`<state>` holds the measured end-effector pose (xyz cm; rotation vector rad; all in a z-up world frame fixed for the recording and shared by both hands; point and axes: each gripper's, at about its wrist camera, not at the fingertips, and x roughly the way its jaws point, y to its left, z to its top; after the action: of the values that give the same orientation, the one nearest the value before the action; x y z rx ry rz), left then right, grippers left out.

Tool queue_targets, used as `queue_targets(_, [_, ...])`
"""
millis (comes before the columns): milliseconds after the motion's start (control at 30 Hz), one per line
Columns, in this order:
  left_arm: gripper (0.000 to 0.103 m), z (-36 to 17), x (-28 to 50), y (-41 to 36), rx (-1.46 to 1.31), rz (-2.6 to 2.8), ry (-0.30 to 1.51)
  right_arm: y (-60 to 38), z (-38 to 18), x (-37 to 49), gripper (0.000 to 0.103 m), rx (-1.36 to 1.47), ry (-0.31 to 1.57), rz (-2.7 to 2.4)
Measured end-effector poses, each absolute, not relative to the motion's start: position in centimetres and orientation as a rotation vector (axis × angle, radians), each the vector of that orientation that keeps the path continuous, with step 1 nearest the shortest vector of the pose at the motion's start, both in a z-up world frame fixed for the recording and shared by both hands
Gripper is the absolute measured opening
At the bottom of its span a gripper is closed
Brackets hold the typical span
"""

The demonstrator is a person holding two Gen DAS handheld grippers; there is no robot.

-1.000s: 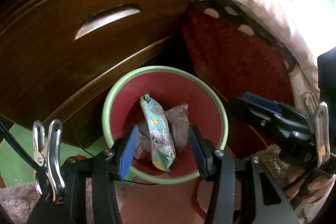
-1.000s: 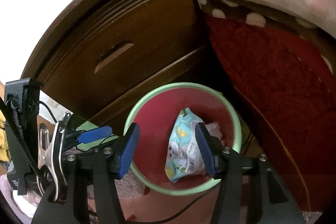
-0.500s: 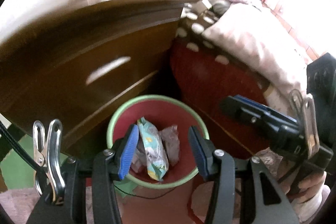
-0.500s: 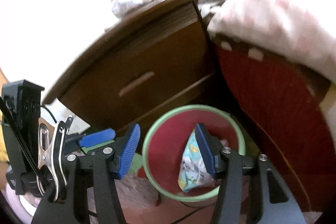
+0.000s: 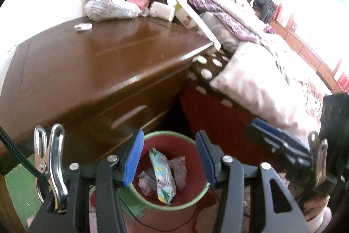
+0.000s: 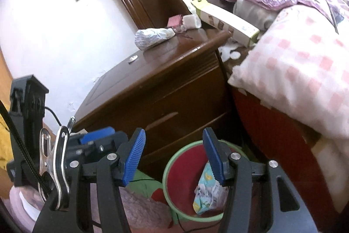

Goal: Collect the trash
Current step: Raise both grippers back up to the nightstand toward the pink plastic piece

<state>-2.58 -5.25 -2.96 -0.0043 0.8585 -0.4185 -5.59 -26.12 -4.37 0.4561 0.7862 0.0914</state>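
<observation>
Bin [image 5: 197,198] is the reference: red inside, pale green rim, on the floor at the foot of the dark wood nightstand [image 5: 91,71], tucked into the corner between it and the red bed side [image 5: 218,115].

Inside the bin: a light blue printed wrapper [image 5: 162,176] standing on end roughly mid-bin, a crumpled clear plastic piece [image 5: 178,169] just beside it on the bed side, a smaller crumpled scrap [image 5: 146,181] on the nightstand side. All trash here sits below the rim.

Left gripper [image 5: 169,158]: above the bin, pointing down into it, jaws parted about half way, blue pads clear of everything, nothing held.

Right gripper [image 6: 173,156]: also above the bin, offset toward the nightstand, jaws parted moderately wide, empty. From its view the far pad overlaps the bin rim [image 6: 174,158] and the wrapper [image 6: 207,191] in line of sight only; no contact.

Each gripper shows up at the edge of the other's camera view, side by side.

Above the bin, on the nightstand top: a crumpled white plastic bag [image 5: 111,7] at the back near the wall, a white packet [image 5: 162,10] and a pink item [image 5: 138,0] beside it, a small pale object [image 5: 82,26] nearer the front. A long white box [image 6: 226,19] leans across from the nightstand's back corner onto the bed. Pink checked quilt [image 6: 301,71] hangs over the bed edge, above and beside the bin.
</observation>
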Motion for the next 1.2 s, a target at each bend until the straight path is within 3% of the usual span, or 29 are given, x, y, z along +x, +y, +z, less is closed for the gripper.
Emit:
queue_targets(600, [0.052,4.4,6.2,-1.6,0.001,-0.281,0.771,-24.1,0.3,0.5,0.056,0.345,0.701,0.172])
queue_targets(1200, [0.052,2.8,18.7,0.5,-0.059,-0.112,0.832,-22.7,-1.1,8.3,0.056,0.283,0.646,0.157])
